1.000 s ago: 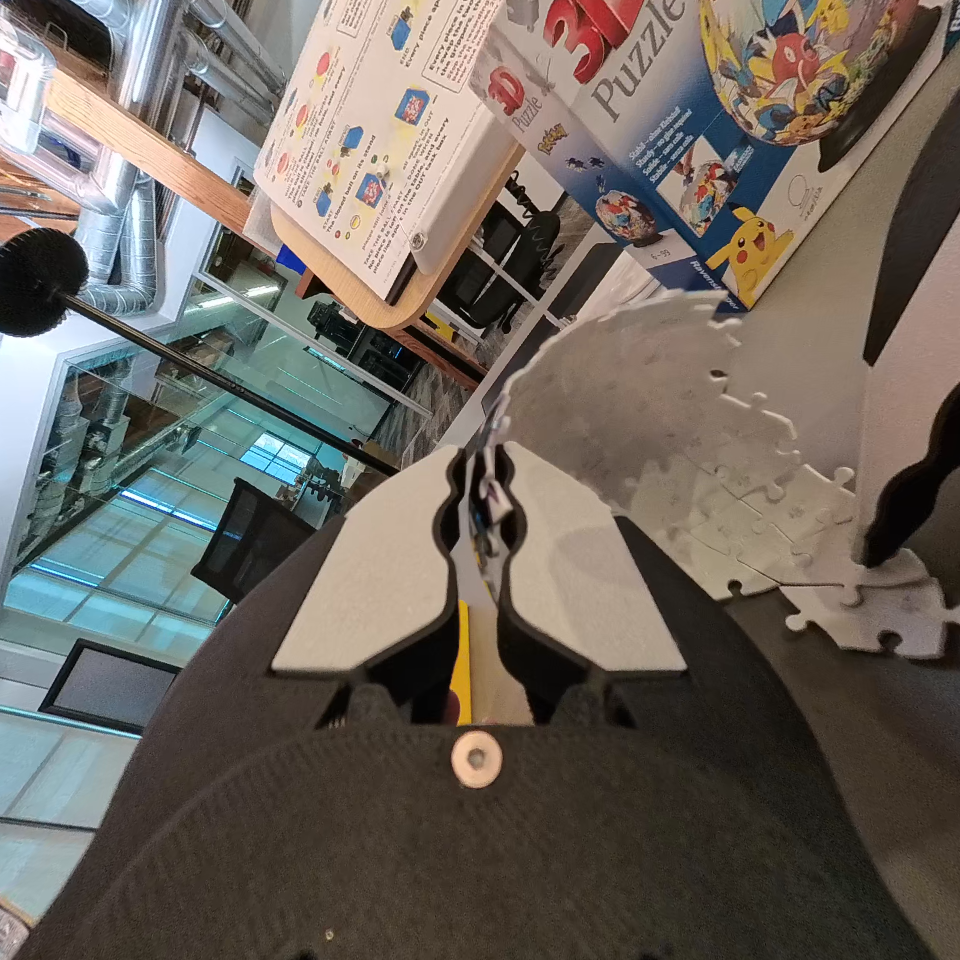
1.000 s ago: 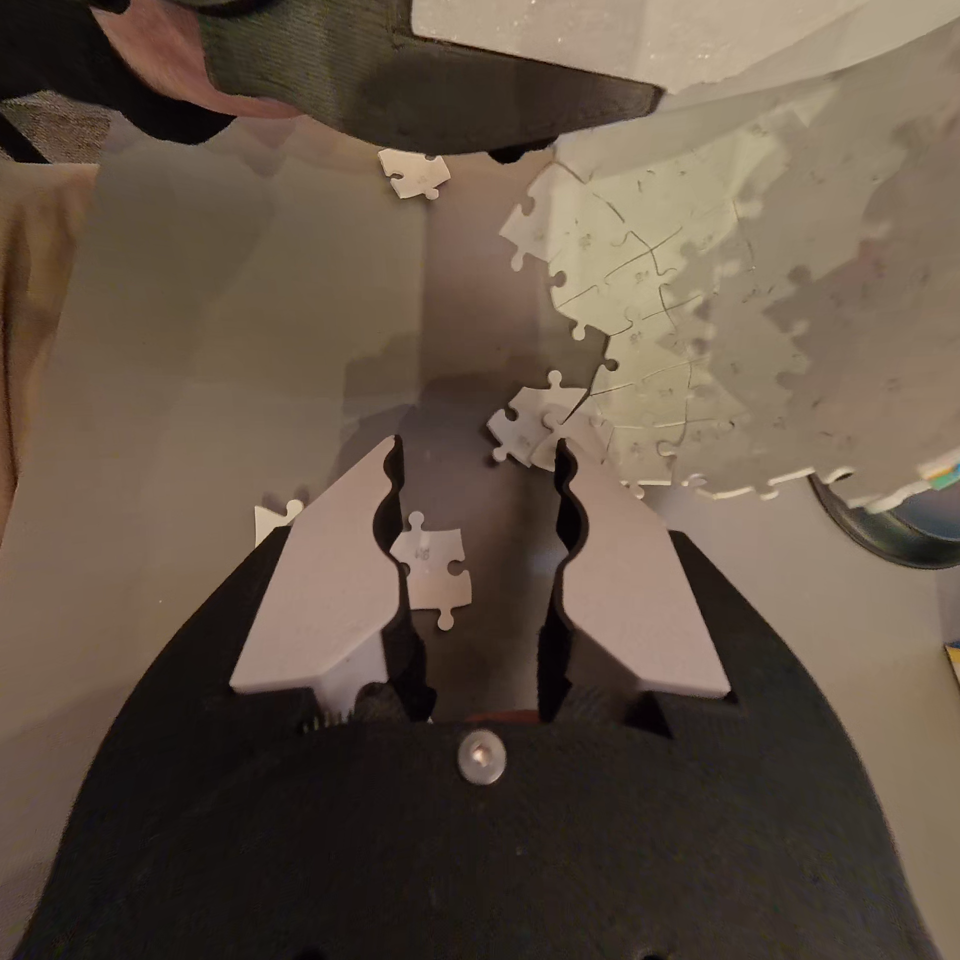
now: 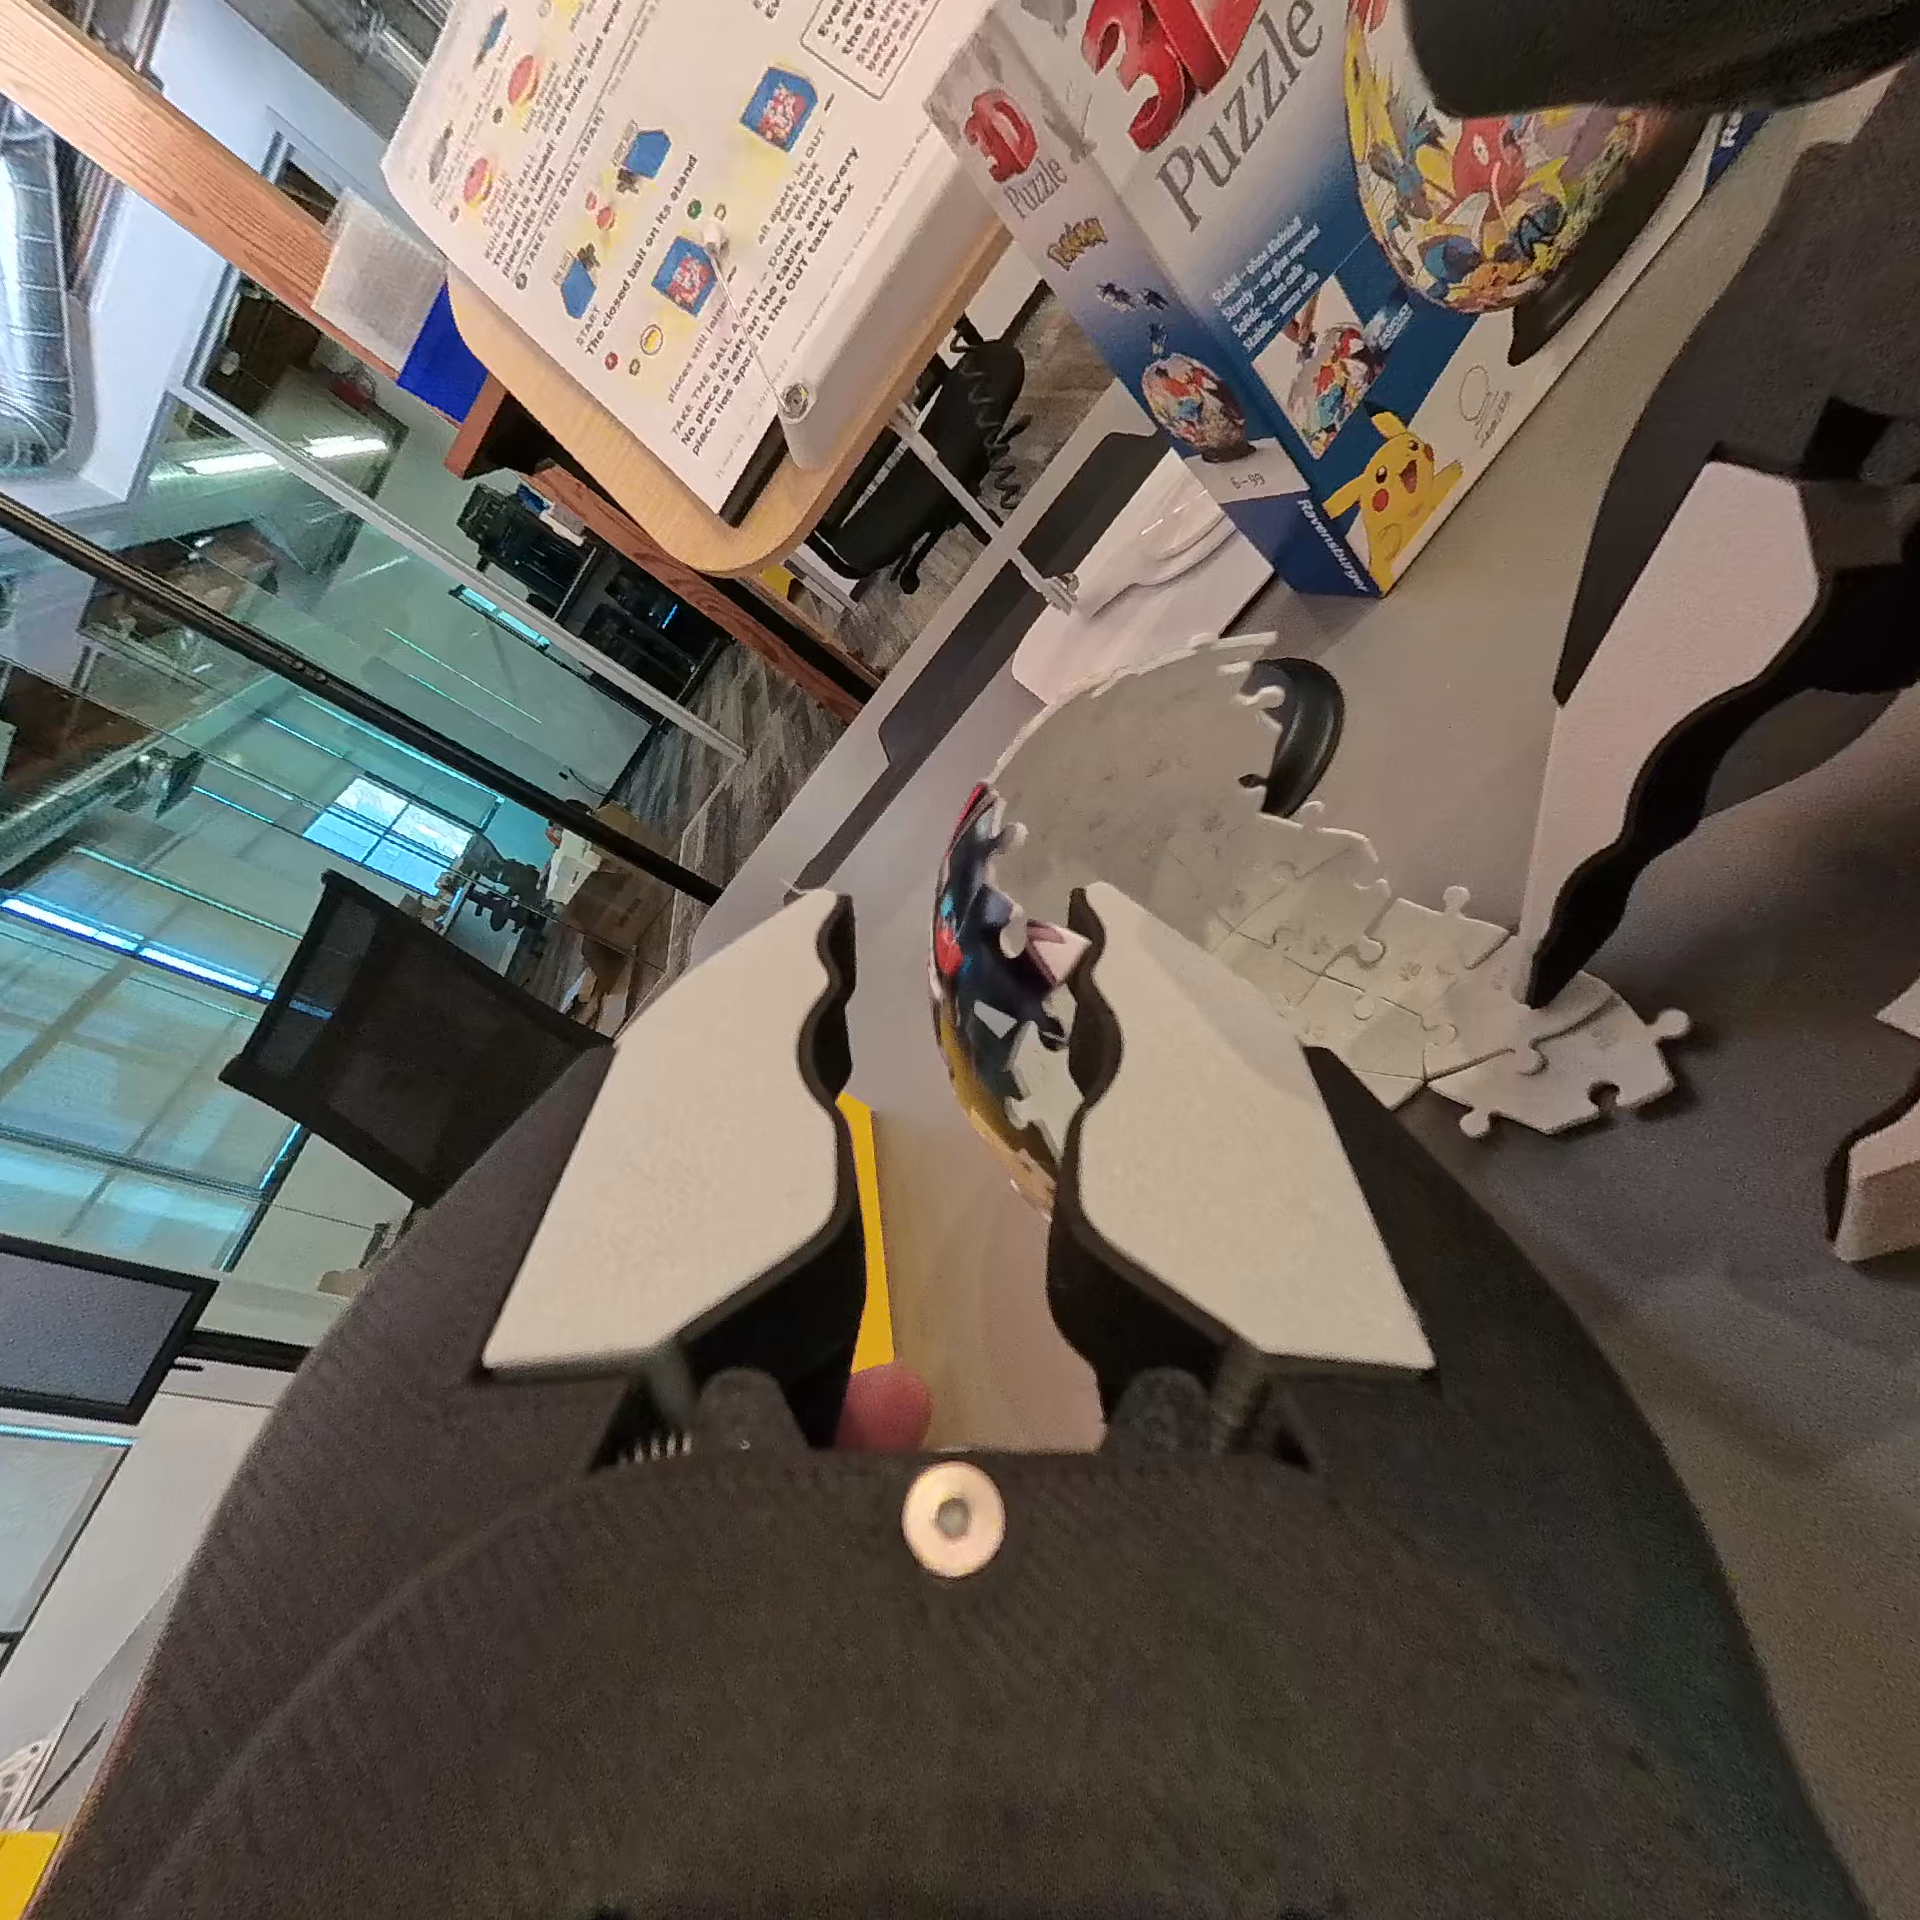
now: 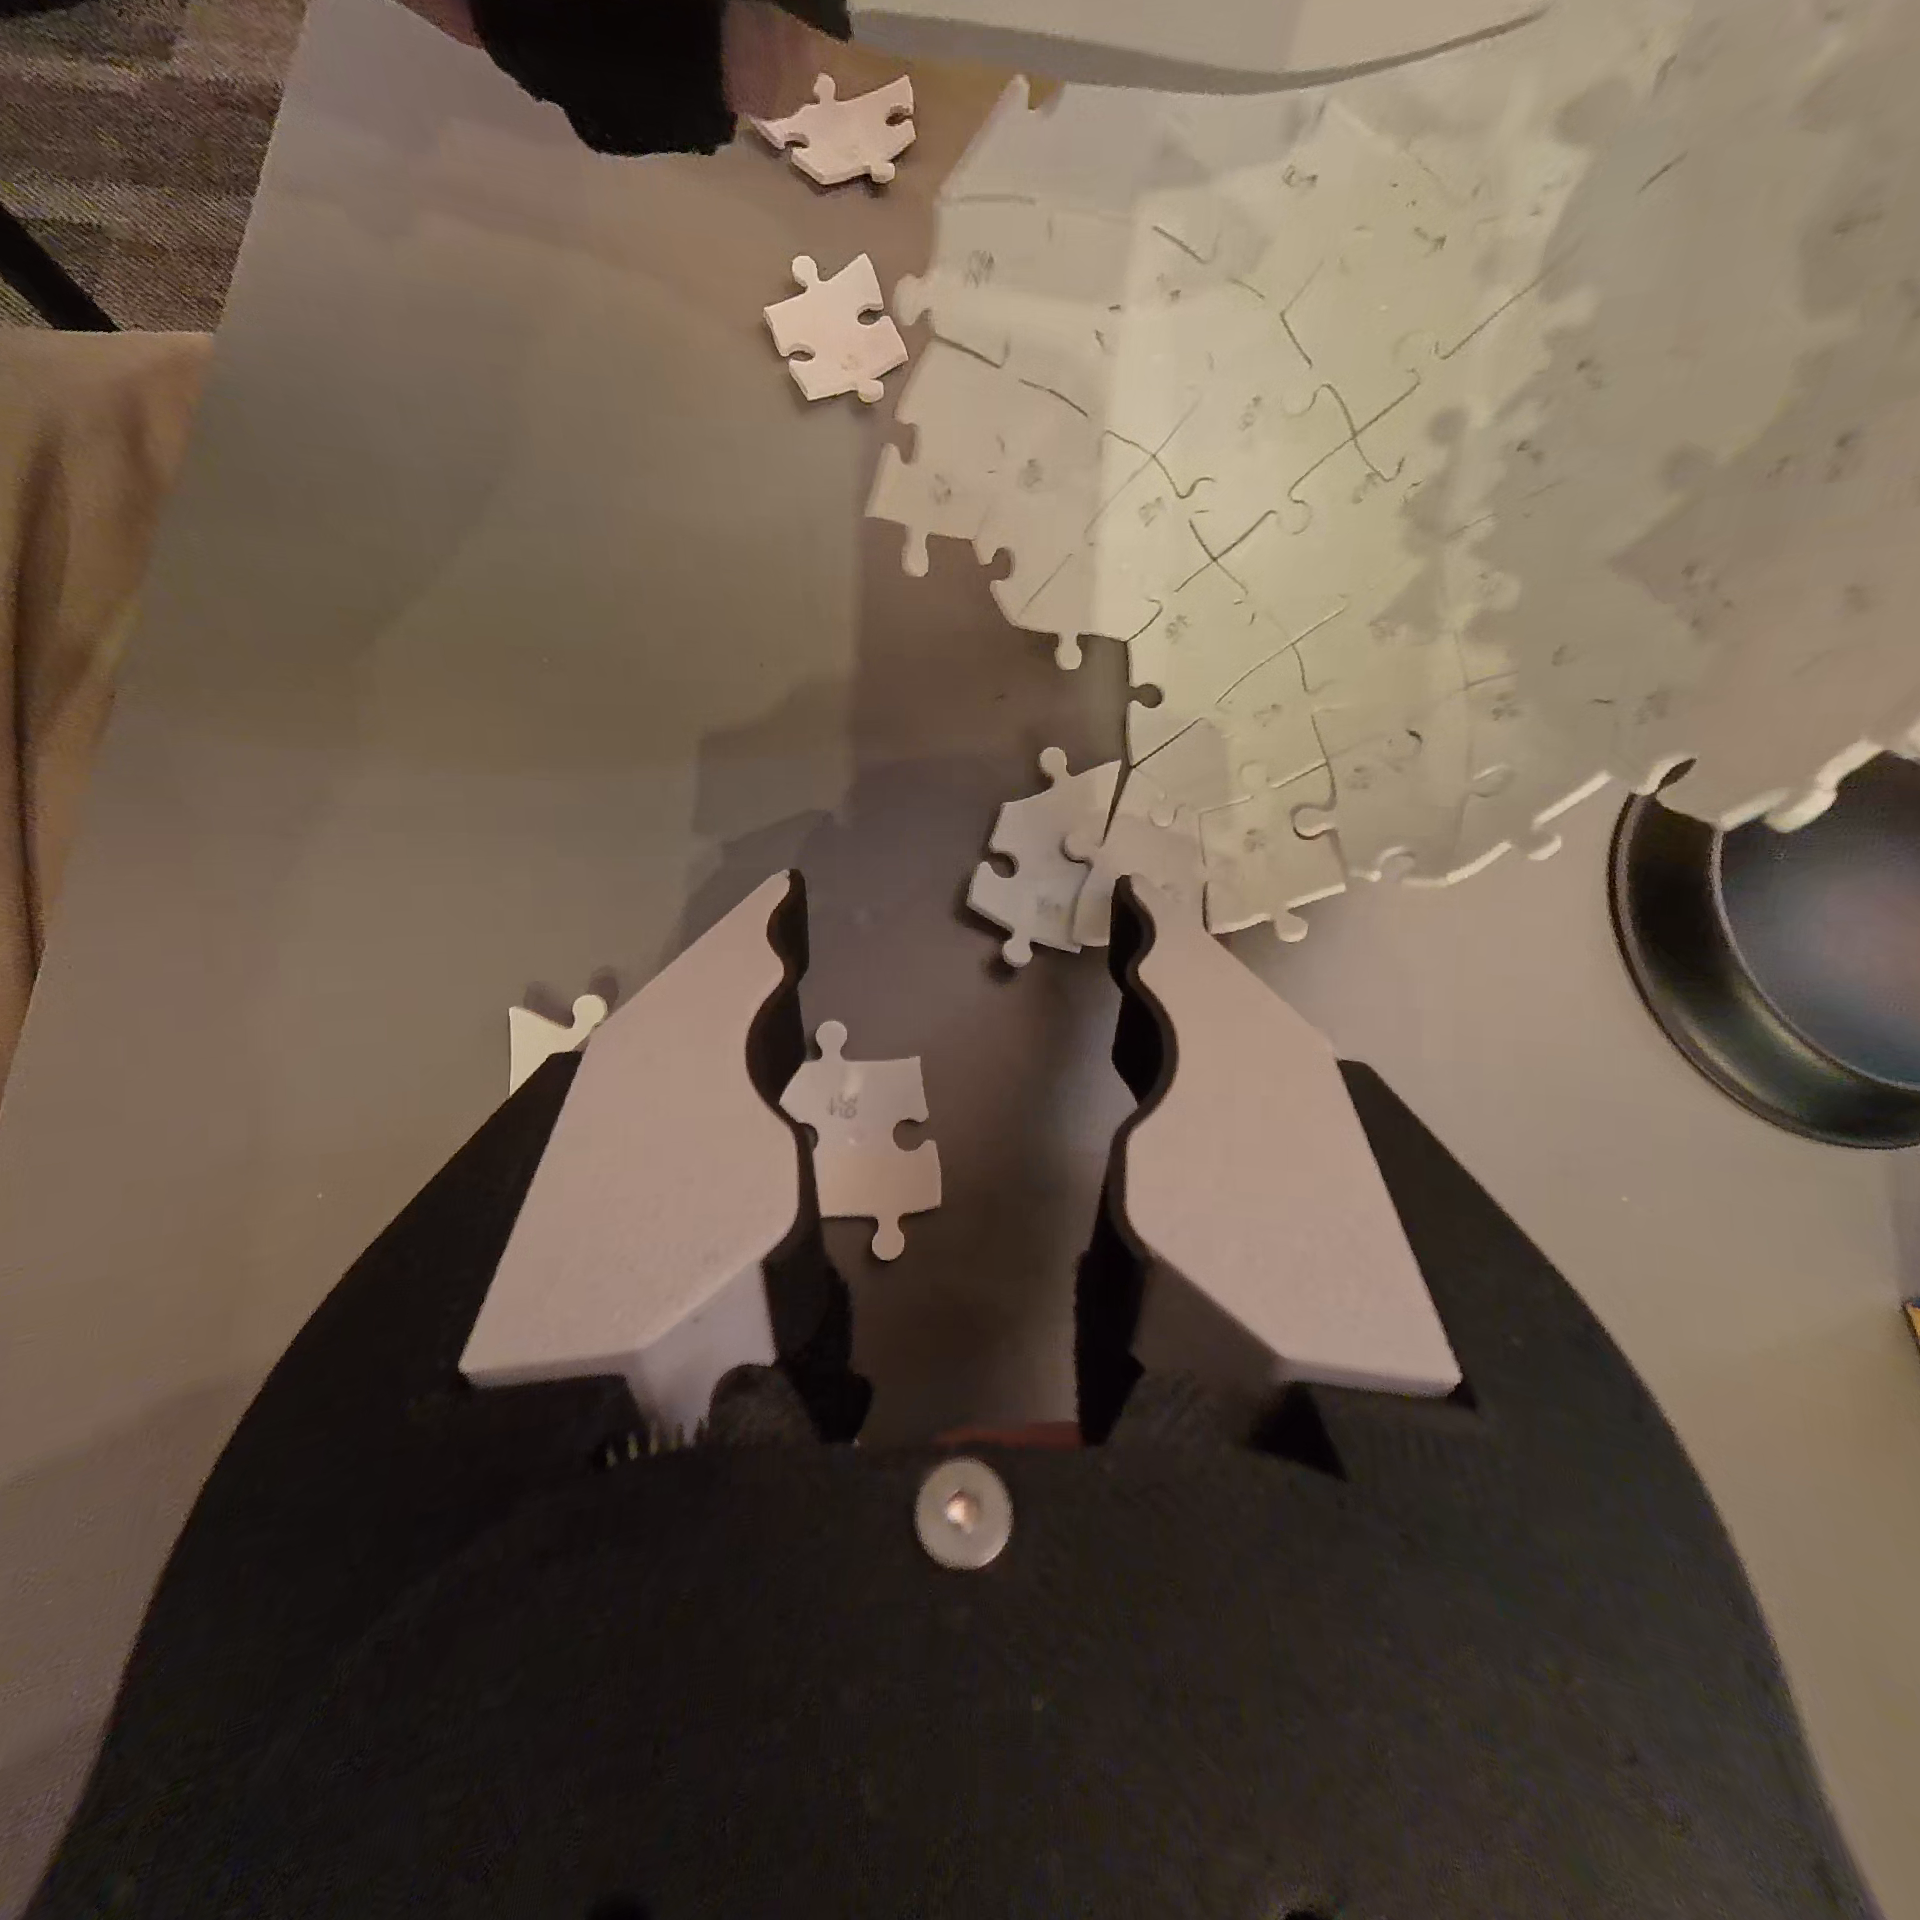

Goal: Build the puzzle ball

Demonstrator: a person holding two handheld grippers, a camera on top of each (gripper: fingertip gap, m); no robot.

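My left claw [image 3: 961, 914] is spread wide and grips nothing. The half-built puzzle ball [image 3: 1132, 831] sits just in front of it on the grey worktop [image 3: 1714, 1351]. It looks like a curved shell, white on the inside and coloured on the outside. Its coloured edge shows in the gap between my left claw's fingers, close to the inner one, but I cannot tell if they touch.

My right claw [image 4: 956, 894] is wide apart too, with nothing in it. It hangs over one loose piece [image 4: 868, 1132] that lies flat, white side up, between its fingers. Two joined pieces [image 4: 1023, 883] rest at the low edge of the shell [image 4: 1299, 499]. More single pieces [image 4: 836, 327] lie farther off near the worktop's edge. The black stand [image 4: 1766, 997] waits beside the shell, with nothing set in it.

I think I am at the step of fetching the next piece. Next I should lower the right claw, close gently on the loose piece by its edges, and lift it. The piece is thin and flat, so it may slip. My left claw should grip the shell rim to steady it.
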